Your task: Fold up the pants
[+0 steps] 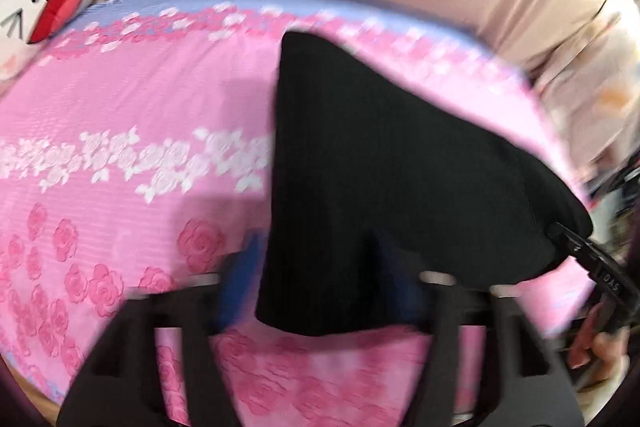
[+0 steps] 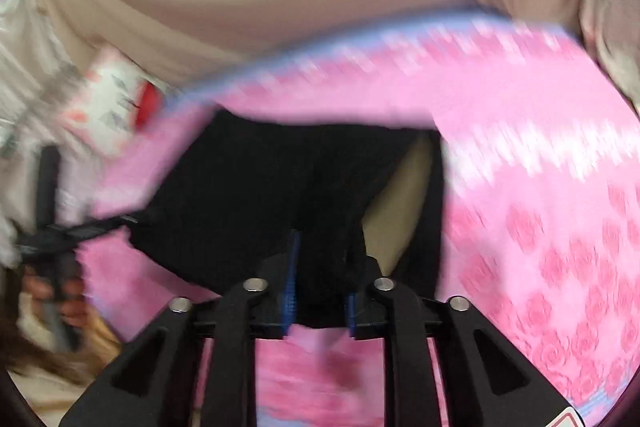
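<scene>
1. Two tools on the black knit pants (image 1: 384, 163), which hang just above the pink rose-print bedspread (image 1: 120, 131).
2. My left tool (image 1: 320, 279) is spread wide with the fabric edge between its fingers; I can't tell if it grips.
3. My right tool (image 2: 320, 291) pinches a pants corner.
4. I'd keep the edge taut and lower both ends evenly.

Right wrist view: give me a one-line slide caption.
Right hand-held gripper pinches the black pants over a pink floral bedspread, with the left hand-held gripper at their far corner.
</scene>
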`<state>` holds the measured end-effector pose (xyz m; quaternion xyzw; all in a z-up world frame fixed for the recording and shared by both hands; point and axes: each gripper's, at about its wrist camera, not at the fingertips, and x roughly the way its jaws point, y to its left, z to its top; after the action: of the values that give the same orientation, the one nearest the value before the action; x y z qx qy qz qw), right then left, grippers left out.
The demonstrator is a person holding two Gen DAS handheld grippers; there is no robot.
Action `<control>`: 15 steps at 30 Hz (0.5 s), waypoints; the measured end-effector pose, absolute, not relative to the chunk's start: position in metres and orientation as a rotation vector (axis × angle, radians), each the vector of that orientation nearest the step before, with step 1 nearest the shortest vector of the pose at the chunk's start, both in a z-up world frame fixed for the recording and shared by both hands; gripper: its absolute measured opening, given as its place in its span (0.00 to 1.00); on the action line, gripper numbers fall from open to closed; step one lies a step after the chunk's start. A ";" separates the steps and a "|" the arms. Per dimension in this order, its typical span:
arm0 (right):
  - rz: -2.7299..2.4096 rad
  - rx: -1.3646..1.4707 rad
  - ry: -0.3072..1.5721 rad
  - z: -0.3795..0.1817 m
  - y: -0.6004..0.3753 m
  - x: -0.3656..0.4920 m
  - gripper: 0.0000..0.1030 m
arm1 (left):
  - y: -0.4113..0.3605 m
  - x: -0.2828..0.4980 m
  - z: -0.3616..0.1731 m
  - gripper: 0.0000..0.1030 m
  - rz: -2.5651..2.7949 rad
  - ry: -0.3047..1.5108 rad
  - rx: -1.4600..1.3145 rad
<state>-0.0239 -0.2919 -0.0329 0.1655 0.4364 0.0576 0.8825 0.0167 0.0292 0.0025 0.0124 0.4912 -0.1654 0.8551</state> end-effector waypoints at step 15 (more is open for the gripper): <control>0.091 0.574 0.875 -0.039 -0.319 -0.005 0.80 | 0.040 0.047 -0.019 0.96 -0.257 1.052 -0.102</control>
<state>-0.0047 -0.3194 -0.0389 0.2740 0.4177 0.0435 0.8652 0.0466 0.0401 -0.0193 -0.0487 0.5006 -0.1222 0.8556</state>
